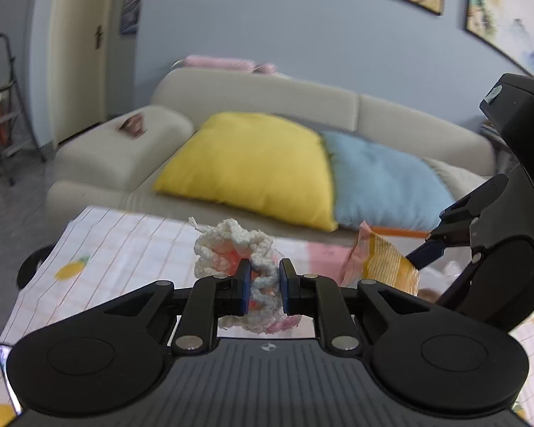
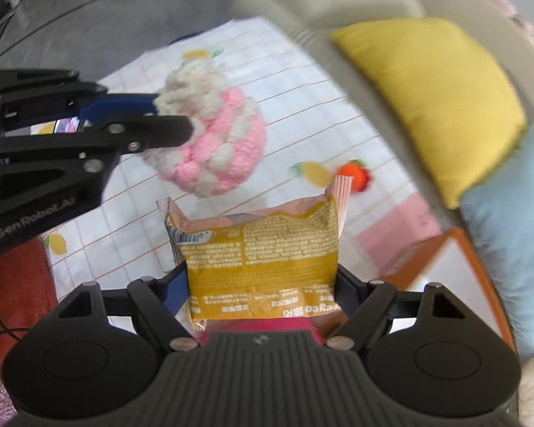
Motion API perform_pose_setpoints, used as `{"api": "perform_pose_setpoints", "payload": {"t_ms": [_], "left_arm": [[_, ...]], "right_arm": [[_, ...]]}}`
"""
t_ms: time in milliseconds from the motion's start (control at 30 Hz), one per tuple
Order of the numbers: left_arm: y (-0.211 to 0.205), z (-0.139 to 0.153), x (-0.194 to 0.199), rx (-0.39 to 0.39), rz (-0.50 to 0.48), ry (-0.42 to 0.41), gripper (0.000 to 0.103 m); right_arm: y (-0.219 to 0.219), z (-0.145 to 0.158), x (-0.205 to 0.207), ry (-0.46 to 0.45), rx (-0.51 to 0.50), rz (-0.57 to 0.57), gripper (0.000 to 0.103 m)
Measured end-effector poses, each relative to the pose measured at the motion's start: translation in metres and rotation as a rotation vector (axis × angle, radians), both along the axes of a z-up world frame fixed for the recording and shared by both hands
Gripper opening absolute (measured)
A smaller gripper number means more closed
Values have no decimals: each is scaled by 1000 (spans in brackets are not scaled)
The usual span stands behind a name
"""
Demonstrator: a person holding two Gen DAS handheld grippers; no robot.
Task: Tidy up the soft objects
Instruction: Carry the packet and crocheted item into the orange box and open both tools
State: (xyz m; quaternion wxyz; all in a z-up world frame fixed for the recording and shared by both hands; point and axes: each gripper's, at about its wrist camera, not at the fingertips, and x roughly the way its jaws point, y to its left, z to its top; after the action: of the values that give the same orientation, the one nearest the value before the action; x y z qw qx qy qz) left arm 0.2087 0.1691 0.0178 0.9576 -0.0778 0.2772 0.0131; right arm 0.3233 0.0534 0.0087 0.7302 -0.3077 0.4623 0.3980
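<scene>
My left gripper (image 1: 263, 286) is shut on a pink and white knitted soft piece (image 1: 231, 249) and holds it above the checked tablecloth (image 1: 124, 249). The same piece (image 2: 213, 142) shows in the right wrist view, hanging from the left gripper (image 2: 174, 117). My right gripper (image 2: 261, 288) is shut on a yellow snack packet (image 2: 263, 259), held above the table. In the left wrist view the packet (image 1: 384, 263) hangs from the right gripper (image 1: 427, 245) at the right.
A beige sofa (image 1: 124, 149) stands behind the table with a yellow cushion (image 1: 256, 163) and a blue cushion (image 1: 384, 181). An orange-rimmed box (image 2: 445, 267) sits at the table's right. A red cloth (image 2: 14, 284) lies at the left.
</scene>
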Motion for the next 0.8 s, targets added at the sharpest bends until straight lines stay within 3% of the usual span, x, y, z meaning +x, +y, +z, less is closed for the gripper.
{"api": "perform_pose_setpoints", "payload": {"t_ms": [333,600,800], "left_arm": [[-83,28,23,1,-225,-56,18],[-143,26,70,-9,-334,-53,18],[-187,1,111,66,-423,-5,18]], "right_arm": [[-112,28,16,-81,-3,-208,80],[-197,11,50,-101,-5,-426,80],[-237,-19,83,-67,24,-550,80]]}}
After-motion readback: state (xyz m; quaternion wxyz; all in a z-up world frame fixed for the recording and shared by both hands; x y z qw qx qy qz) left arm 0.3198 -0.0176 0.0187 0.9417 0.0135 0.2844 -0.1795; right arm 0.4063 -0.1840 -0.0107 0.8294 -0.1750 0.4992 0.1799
